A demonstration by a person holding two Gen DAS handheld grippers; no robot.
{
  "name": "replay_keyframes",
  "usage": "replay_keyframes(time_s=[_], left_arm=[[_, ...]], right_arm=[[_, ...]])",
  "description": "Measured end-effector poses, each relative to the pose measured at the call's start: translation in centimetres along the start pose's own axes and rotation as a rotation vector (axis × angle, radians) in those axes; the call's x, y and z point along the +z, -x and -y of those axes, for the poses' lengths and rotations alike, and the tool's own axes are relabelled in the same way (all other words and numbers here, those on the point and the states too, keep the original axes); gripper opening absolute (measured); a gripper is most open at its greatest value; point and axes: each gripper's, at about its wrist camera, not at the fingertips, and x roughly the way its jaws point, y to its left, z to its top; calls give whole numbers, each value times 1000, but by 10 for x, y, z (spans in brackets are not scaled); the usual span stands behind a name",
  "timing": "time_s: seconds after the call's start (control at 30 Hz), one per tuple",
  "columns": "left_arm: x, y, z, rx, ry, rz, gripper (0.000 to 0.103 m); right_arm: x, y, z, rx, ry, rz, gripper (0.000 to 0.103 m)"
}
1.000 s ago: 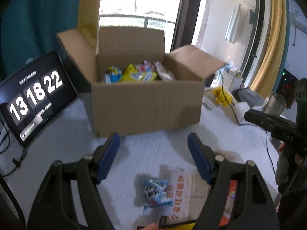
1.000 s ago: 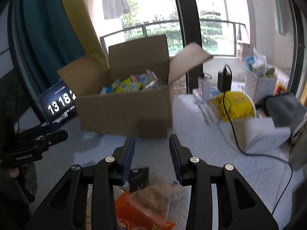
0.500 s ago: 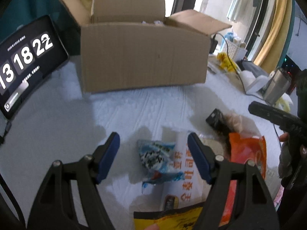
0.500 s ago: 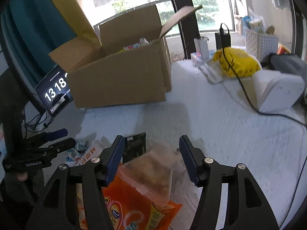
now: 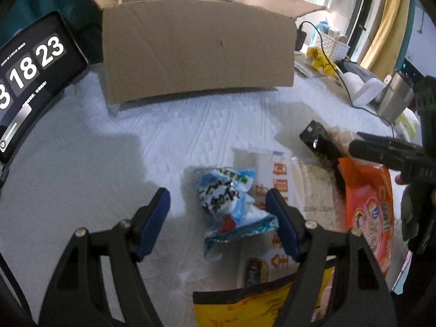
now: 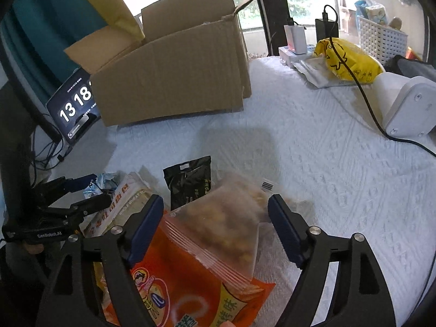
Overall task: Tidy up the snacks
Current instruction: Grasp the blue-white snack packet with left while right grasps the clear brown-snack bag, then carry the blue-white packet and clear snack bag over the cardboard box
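A blue-and-white snack packet (image 5: 226, 199) lies on the white cloth between the fingers of my left gripper (image 5: 216, 192). Its jaws are closing, and the pads stand just clear of the packet. My right gripper (image 6: 215, 199) hangs over a clear bag of brown snacks (image 6: 229, 218), jaws opening, pads apart from the bag. That bag rests on an orange snack bag (image 6: 177, 286). A black packet (image 6: 190, 182) and a white bread bag (image 5: 275, 185) lie beside them. The open cardboard box (image 5: 196, 49) stands behind; its inside is hidden.
A tablet showing a clock (image 5: 30, 68) leans left of the box. At the right lie a white device (image 6: 403, 103), a black cable (image 6: 362, 90), a yellow bag (image 6: 346, 60) and a white basket (image 6: 381, 38). A yellow-and-black bag (image 5: 245, 305) sits at the near edge.
Both grippers have sunk toward the snack pile and tipped downward, so the box's contents dropped out of sight. The right jaws have spread wide; the left jaws have narrowed a little.
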Motion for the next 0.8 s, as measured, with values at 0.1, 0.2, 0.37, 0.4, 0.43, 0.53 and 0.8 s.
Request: replay_keyframes(time_s=[0.1,0.2,0.37,0.4,0.43,0.53,0.8], left_arm=[[0,0,-3,-19,10,-4,59],[1,0,-3,-38,21,-10,51],[-1,-3,-15,-58,77,-40,51],[-2,-3,-19,-64,85,-36,51],[-3,-3,-20,-71,88,-34,51],[-2,-4,-14,-46,57,-33,51],[-3,-2,-16,-82,68,-20,36]], right_arm=[[-1,-5,-1,-10,10,-17,84],[-4,-10,0,-24,13,-20,88],[-6,-11,8,-6,-18,-28,89],[-6,-11,10,3,-30,-30,89],[-7,-10,12,15,-39,-28,89],[-8,-10,11,26,-36,-24,88],[-5,2,8,52,-16,13,67]])
